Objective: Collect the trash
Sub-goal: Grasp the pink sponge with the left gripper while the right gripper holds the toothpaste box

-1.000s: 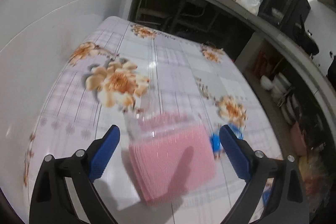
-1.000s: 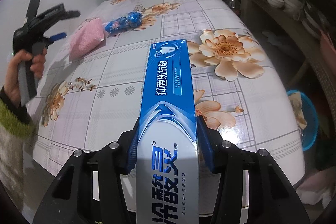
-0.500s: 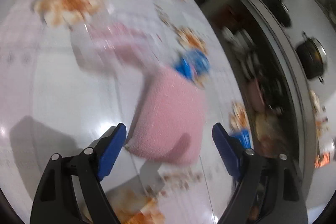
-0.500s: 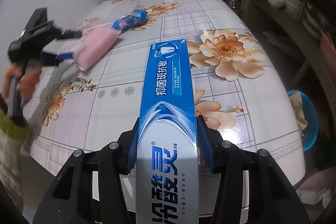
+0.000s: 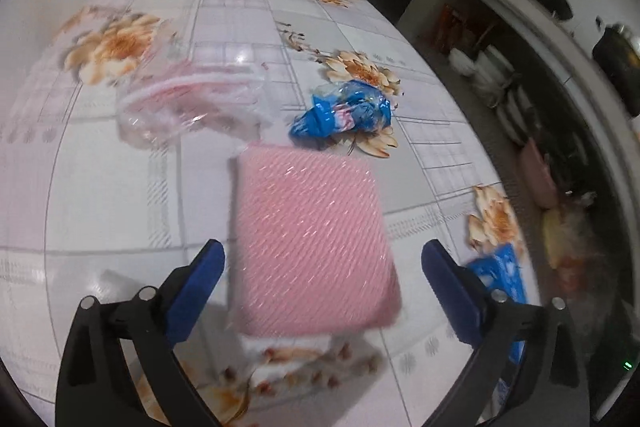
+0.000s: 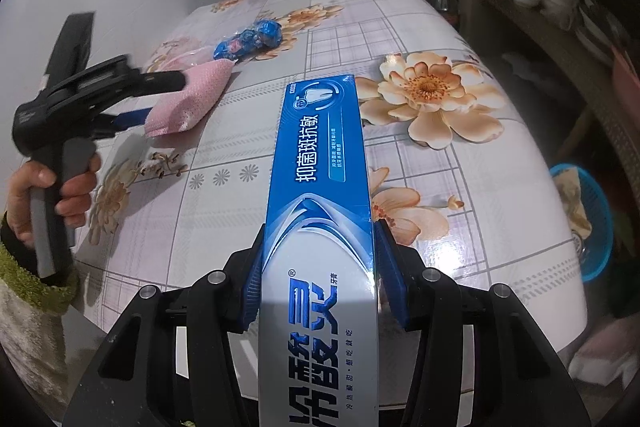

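Right hand-held gripper (image 6: 318, 285) clamps a toothpaste box (image 6: 320, 195) reading "抑菌斑抗敏"; left hand-held gripper (image 5: 322, 267) opening around a pink pad (image 5: 308, 243).

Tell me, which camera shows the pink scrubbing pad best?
The left wrist view: the pink scrubbing pad fills the middle, its whole textured face showing. The right wrist view shows the pad small, edge-on and partly hidden.

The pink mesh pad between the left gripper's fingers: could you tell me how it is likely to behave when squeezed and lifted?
The pink mesh pad looks soft and probably light, so it may compress as the left gripper, now opening, later closes. Its netted surface likely grips the pads well. It lies flat on the table, so rolling seems unlikely.
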`<action>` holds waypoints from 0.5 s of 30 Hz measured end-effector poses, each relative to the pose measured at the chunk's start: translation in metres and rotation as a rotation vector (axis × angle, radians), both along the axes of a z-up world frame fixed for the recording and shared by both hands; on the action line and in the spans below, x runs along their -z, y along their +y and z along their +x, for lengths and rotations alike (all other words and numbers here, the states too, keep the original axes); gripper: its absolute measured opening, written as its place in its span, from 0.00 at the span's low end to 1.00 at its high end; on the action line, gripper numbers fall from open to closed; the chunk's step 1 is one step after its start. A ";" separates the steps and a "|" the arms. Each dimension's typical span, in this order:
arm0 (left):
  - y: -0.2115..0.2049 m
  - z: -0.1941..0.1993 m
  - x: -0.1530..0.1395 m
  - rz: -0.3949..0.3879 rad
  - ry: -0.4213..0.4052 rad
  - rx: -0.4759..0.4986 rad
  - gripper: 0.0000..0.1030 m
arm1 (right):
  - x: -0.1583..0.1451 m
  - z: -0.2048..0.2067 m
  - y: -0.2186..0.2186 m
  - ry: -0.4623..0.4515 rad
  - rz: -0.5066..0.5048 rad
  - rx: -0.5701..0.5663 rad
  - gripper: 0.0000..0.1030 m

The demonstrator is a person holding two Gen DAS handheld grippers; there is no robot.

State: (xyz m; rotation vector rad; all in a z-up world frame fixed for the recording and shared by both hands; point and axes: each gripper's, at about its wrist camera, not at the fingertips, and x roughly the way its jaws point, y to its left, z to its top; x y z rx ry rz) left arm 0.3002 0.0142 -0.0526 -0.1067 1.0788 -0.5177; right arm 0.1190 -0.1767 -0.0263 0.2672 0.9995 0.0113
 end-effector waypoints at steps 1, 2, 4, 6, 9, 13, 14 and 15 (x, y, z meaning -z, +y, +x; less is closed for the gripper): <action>-0.007 0.002 0.002 0.029 -0.009 0.000 0.94 | 0.000 0.000 0.000 0.000 0.002 0.000 0.46; -0.014 0.003 0.006 0.071 -0.018 0.002 0.94 | 0.000 0.000 0.000 0.000 0.004 -0.001 0.46; -0.026 0.002 0.009 0.149 -0.057 0.017 0.94 | 0.000 -0.001 -0.002 -0.002 0.009 -0.001 0.46; -0.034 0.002 0.012 0.225 -0.089 0.030 0.94 | -0.001 -0.001 -0.002 -0.004 0.013 -0.003 0.46; -0.033 0.001 0.013 0.228 -0.102 0.010 0.93 | -0.001 -0.002 -0.002 -0.006 0.016 -0.006 0.46; -0.026 -0.005 0.011 0.228 -0.115 -0.005 0.79 | -0.001 -0.002 -0.004 -0.004 0.024 -0.010 0.46; -0.023 -0.007 0.010 0.216 -0.112 0.000 0.78 | -0.001 -0.001 -0.004 -0.004 0.022 -0.010 0.46; -0.023 -0.011 0.009 0.210 -0.110 0.003 0.78 | -0.001 -0.001 -0.004 -0.003 0.023 -0.009 0.46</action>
